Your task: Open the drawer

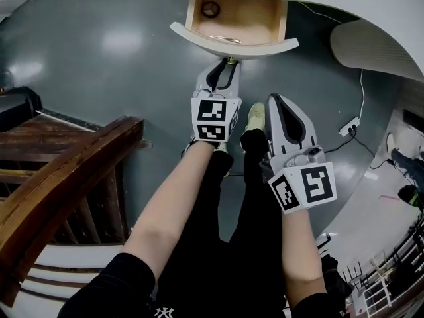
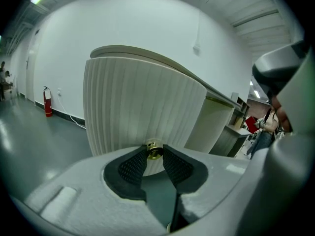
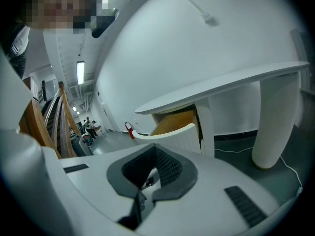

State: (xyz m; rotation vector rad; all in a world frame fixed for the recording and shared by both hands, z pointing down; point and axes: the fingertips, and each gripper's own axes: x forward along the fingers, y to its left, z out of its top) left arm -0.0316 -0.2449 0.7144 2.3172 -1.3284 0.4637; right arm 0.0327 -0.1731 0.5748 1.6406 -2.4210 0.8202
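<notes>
The left gripper [image 2: 155,155] was clamped on the small brass knob [image 2: 153,146] of the ribbed white drawer [image 1: 232,45], while the right gripper [image 3: 151,168] hung beside it with jaws apart and empty. The drawer stood well out from under the white desktop [image 1: 371,5], its wooden inside showing a dark ring [image 1: 211,8] — so the task looked largely done, with only letting go left. No brand or legible writing showed — just square markers on the cubes [image 1: 213,119].

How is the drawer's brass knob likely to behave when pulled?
The brass knob looks smooth and rounded, so it may slip between the textured pads of the left claw. It seems rigid, not fragile. The drawer holds little, so it probably slides lightly.
</notes>
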